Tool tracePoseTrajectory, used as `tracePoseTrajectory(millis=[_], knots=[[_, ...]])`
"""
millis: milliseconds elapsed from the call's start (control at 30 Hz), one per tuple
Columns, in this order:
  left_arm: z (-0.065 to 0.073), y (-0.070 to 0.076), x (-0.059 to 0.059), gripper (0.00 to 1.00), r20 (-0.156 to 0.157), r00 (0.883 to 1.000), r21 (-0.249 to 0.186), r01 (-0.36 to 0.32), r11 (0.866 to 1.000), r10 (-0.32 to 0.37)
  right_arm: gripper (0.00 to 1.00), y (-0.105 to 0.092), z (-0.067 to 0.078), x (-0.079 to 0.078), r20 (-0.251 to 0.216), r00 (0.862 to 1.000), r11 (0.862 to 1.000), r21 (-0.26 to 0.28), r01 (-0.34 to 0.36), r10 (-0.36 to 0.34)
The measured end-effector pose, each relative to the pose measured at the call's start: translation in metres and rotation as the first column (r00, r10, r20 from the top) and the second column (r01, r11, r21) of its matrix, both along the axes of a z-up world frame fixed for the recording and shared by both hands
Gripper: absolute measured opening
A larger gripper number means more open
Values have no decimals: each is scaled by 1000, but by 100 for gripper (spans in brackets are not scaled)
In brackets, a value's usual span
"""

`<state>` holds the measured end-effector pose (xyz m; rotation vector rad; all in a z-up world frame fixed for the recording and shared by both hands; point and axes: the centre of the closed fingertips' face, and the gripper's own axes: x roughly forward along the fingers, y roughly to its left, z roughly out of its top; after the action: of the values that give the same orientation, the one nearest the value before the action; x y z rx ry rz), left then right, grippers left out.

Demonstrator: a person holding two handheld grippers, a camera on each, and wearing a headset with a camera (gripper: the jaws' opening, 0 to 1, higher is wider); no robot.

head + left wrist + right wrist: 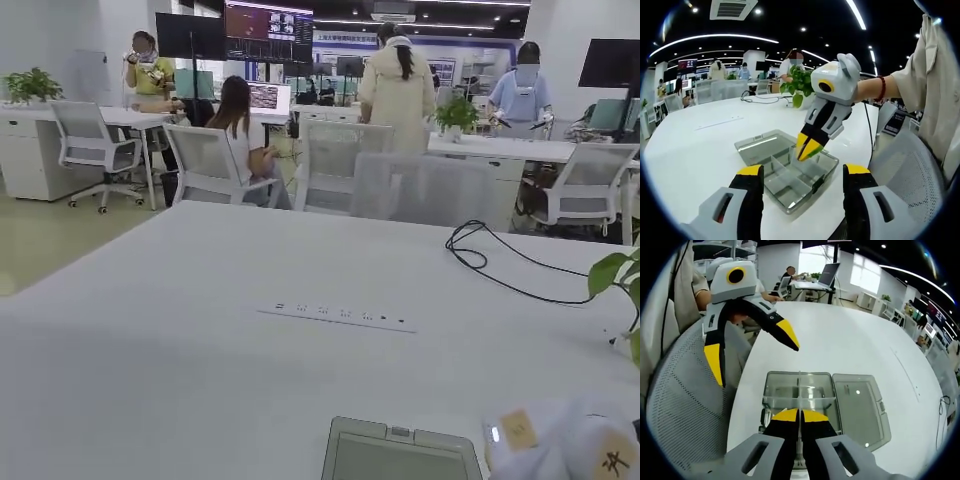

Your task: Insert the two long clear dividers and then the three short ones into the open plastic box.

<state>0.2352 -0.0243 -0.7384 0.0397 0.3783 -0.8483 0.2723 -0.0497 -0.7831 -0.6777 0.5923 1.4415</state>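
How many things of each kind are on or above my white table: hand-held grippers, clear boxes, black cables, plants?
hand-held grippers: 2, the left hand-held gripper and the right hand-held gripper
clear box: 1
black cable: 1
plant: 1
Total: 5

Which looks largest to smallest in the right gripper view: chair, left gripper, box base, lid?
1. chair
2. left gripper, though it is nearer the camera
3. box base and lid look alike; not ranked
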Motion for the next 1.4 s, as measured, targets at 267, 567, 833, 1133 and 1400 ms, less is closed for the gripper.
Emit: tracePoseTrajectory(millis=[267,567,833,1133,1400], knots=[[1,-2,-1,64,1,1000,-3,6,1000,-6,2,3,-2,0,-4,1000,1000,-3,6,-6],[1,0,-2,64,3,1000,5,6,1000,-6,2,5,-13,1,-8,1000,995,-96,-9,9],[0,1,-1,65,10,1000,19,5,1000,-6,2,5,-28,2,-46,999,977,-211,10,-20],[-1,1,-1,65,6,1000,18,4,1000,-4,2,2,-48,1,-25,1000,930,-368,-13,4],[-2,4,0,65,5,1000,22,-7,1000,7,1,0,-53,1,-41,999,910,-412,-40,25]])
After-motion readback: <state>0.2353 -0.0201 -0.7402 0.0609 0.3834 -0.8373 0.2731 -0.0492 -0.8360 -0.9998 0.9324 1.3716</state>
